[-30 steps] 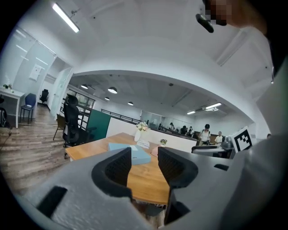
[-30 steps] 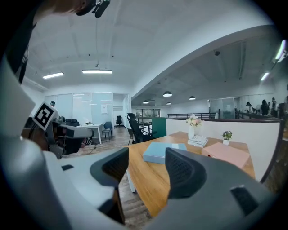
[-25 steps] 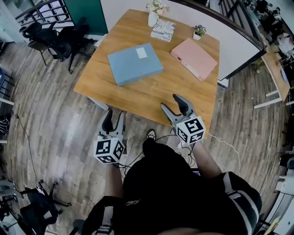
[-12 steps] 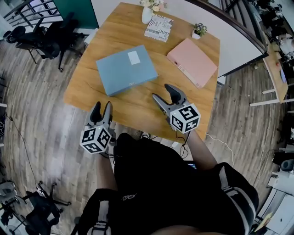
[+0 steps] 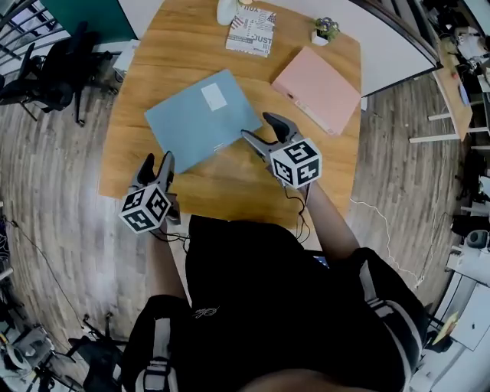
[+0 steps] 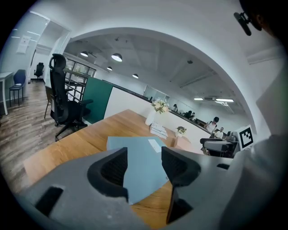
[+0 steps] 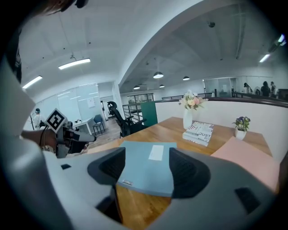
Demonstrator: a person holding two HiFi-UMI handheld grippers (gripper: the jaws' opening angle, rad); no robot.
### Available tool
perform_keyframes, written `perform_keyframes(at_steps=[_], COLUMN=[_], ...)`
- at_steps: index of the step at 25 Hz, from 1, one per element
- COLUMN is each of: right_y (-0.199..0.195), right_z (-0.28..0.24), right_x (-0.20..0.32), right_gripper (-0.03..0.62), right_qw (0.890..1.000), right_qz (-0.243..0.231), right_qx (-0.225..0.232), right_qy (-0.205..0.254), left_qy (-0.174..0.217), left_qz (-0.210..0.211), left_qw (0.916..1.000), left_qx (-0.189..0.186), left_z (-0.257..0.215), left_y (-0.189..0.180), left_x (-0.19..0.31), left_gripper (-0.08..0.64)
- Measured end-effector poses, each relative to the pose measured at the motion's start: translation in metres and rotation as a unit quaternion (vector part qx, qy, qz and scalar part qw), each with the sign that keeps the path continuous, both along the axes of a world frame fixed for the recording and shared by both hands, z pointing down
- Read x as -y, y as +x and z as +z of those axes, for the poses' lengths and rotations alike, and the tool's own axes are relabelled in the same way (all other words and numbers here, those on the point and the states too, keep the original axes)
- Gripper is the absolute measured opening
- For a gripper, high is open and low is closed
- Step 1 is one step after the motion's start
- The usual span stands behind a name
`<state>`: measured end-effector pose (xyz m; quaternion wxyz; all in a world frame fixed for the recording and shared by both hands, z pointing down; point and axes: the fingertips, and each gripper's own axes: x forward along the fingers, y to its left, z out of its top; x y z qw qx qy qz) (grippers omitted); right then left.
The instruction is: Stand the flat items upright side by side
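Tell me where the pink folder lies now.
In the head view the pink folder lies flat on the table, right of the blue folder and near the small potted plant.

Table (image 5: pixel 222 184): blue folder (image 5: pixel 199 119), pink folder (image 5: pixel 318 88), magazines (image 5: pixel 251 32), vase (image 5: pixel 227 11).

Wooden table (image 5: pixel 222 191) on a grey plank floor (image 5: pixel 53 207). At its far edge, a white vase (image 7: pixel 187 119) of pale flowers (image 7: pixel 191 101), just beside a stack of magazines (image 7: pixel 198 132) with black-and-white print on the top cover. Further right along that edge, a small potted plant (image 7: pixel 241 124) in a white pot. Behind that edge, a white partition wall (image 5: pixel 390 46). Off the table's left side, black office chairs (image 5: pixel 53 73) near a teal panel (image 6: pixel 96 104). Overhead, round ceiling lights (image 6: pixel 116 57).
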<state>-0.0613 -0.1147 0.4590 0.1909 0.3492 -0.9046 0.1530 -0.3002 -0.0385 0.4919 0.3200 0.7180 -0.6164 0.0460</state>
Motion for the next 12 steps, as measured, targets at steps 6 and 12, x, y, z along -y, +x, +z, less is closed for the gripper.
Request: perform_keyframes(at_steps=[6, 12], right_y=[-0.018, -0.031], right_z=[0.044, 0.09], right_x=[0.042, 0.069], right_gripper=[0.317, 0.337], right_qw=[0.997, 0.991], right_qz=[0.016, 0.003], right_qx=[-0.061, -0.102], right_qy=[-0.034, -0.084], left_qy=[-0.065, -0.124], left_qz=[0.04, 0.049], left_qw=[0.9966, 0.9902], left_qx=[-0.029, -0.042], left_z=[0.045, 0.091], left_y=[-0.023, -0.036], left_x=[0.043, 0.052], left_gripper=[0.245, 0.308])
